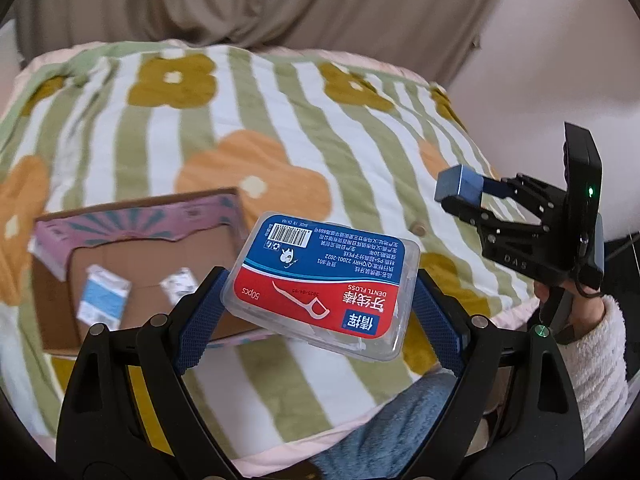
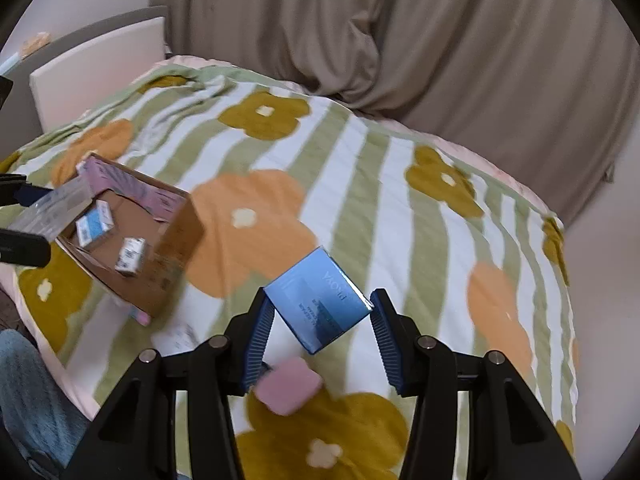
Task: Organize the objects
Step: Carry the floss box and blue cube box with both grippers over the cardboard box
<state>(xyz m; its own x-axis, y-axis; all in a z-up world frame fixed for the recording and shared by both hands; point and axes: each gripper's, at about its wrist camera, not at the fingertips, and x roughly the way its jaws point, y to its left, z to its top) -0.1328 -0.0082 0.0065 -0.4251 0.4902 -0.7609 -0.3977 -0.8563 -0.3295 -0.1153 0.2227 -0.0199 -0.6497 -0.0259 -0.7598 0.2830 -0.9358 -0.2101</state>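
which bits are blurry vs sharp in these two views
Left wrist view: dental floss box label is sharp, cardboard box and blanket smeared. Right wrist view: blue box fairly crisp, pink pad and blanket blurred; both have fisheye bending and dark corners.

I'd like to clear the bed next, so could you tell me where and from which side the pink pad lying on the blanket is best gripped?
Grip the pink pad across two opposite straight edges, coming from above with the jaws opened wider than it. It looks like a flat, soft, rounded square lying on the blanket, so only its thin edges offer purchase. Both grippers are full now, so one would likely have to be emptied first.
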